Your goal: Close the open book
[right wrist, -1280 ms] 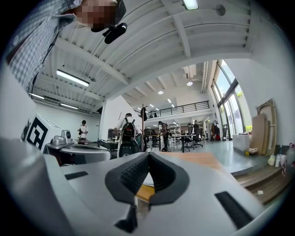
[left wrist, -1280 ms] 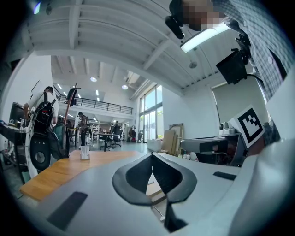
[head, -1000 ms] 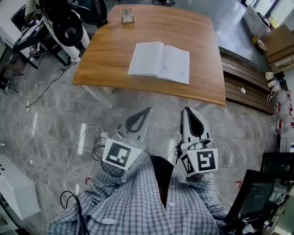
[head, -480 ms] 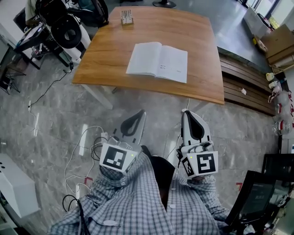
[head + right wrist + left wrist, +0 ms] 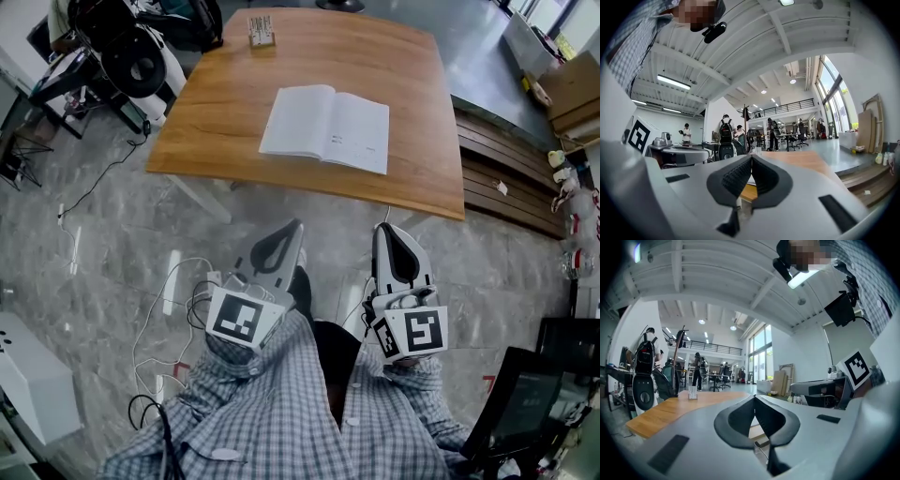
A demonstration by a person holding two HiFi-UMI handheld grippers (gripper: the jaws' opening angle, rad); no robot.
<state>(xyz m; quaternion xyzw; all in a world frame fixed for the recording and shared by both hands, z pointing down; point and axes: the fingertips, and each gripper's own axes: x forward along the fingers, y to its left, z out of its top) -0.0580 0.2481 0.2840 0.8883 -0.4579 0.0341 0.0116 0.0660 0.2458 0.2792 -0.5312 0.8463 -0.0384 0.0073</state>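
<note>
The open book (image 5: 325, 128) lies flat, pages up, on the wooden desk (image 5: 216, 112); the few printed lines on its right page are too small to read. Well apart from it, the left tongs (image 5: 297, 226) and right tongs (image 5: 383, 228) are both clenched on nothing.

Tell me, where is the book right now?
In the head view, the open book lies flat near the middle of the wooden table, beyond the left hand-held gripper and right hand-held gripper, neither touching it.
</note>
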